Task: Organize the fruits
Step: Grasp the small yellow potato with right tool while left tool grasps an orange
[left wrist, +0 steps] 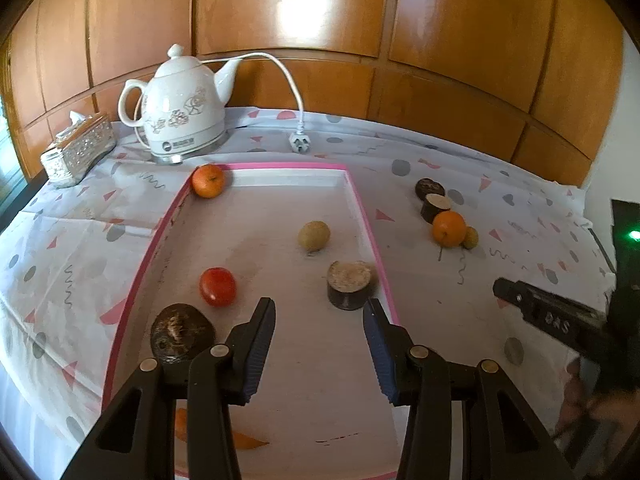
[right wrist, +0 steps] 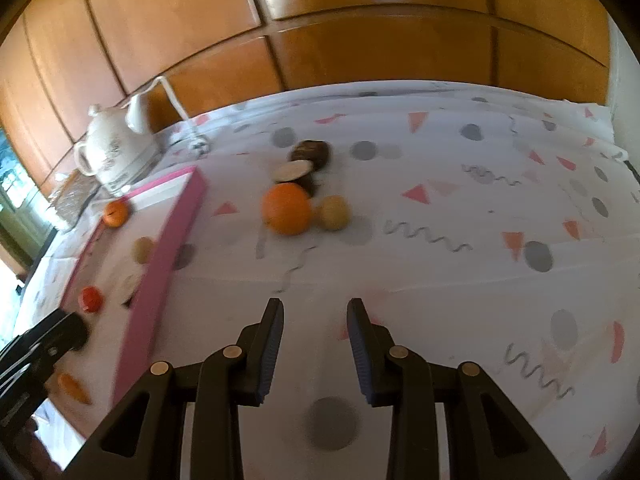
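— Four fruits sit on the table (right wrist: 440,280), out past the pink tray (left wrist: 364,208). Why?

— Nobody has put them in yet. The orange (right wrist: 287,209) touches a little yellow one (right wrist: 333,212).

— Are the tongs holding anything?

— No. The left tongs (left wrist: 319,312) are wide open over the tray. The right tongs (right wrist: 315,309) are open too, pointing at the orange. I think it goes next.
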`<state>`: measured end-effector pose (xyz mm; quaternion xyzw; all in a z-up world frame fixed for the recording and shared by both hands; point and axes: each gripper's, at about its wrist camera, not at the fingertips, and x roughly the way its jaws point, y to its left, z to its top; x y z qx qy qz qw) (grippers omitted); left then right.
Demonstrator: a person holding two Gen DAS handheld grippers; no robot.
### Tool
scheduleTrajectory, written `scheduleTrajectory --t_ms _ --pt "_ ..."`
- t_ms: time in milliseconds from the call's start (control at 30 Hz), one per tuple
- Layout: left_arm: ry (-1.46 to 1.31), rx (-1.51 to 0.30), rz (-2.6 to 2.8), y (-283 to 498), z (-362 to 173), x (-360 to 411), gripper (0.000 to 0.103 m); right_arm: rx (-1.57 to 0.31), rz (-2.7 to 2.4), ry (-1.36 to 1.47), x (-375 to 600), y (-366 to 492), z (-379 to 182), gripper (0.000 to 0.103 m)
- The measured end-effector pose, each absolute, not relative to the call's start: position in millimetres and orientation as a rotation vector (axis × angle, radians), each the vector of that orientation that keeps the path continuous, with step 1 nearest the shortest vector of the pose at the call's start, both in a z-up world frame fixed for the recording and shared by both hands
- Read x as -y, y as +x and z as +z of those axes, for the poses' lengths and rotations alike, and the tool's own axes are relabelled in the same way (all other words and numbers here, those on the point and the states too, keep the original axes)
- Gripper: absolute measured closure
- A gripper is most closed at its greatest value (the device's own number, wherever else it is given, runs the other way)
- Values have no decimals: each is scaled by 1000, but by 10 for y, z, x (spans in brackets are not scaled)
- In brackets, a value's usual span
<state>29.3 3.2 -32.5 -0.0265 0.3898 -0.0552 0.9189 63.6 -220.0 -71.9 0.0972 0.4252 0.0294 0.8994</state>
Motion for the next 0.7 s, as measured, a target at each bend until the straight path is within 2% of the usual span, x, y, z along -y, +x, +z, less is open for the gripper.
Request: scheduleTrajectory --t_ms 700 --pt "-55 -821 -162 437 -341 101 54 -895 64 181 2331 1346 -823 74"
